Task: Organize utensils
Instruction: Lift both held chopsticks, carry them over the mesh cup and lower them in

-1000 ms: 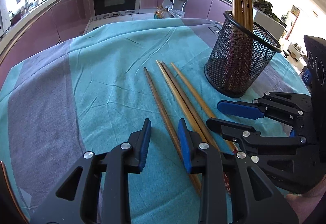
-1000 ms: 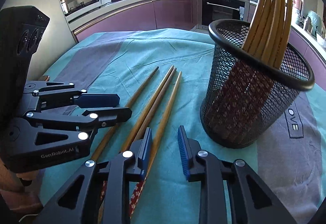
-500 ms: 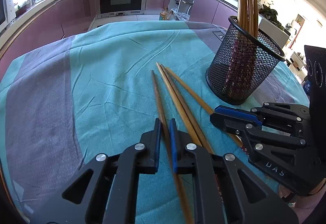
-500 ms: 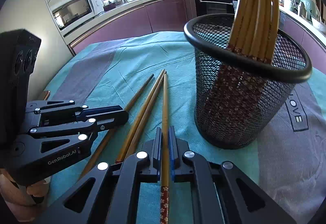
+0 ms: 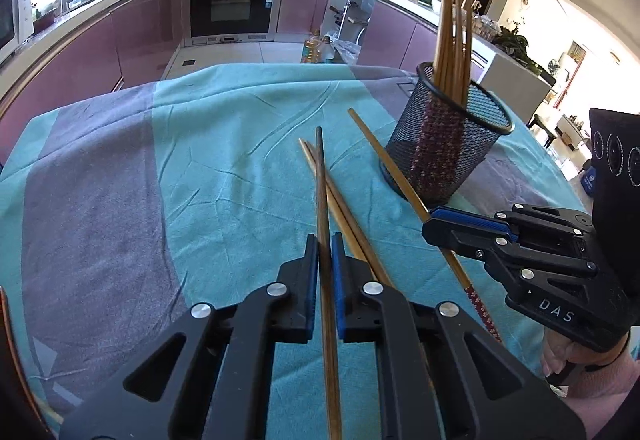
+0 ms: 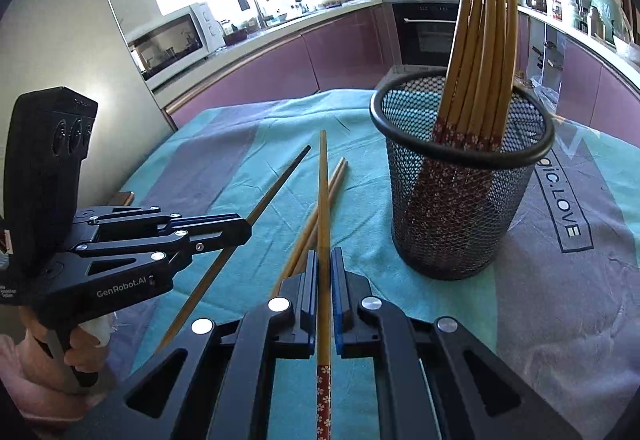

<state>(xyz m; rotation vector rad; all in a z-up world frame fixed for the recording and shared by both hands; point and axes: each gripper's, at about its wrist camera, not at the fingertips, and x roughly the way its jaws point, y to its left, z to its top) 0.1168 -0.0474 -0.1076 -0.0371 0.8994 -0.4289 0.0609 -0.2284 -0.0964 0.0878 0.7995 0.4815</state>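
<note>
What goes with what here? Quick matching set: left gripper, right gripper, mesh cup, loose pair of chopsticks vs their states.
1. left gripper
2. right gripper
3. mesh cup
4. loose pair

a. upright, holding a bundle of chopsticks
b. shut on the dark chopstick
c. lying on the cloth
d. shut on the floral-end chopstick

Pairs: 1-b, 2-d, 3-a, 4-c

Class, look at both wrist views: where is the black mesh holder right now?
The black mesh holder stands upright on the teal cloth, right of centre in both views, just right of the loose chopsticks, with a bundle of chopsticks standing inside it.
</note>
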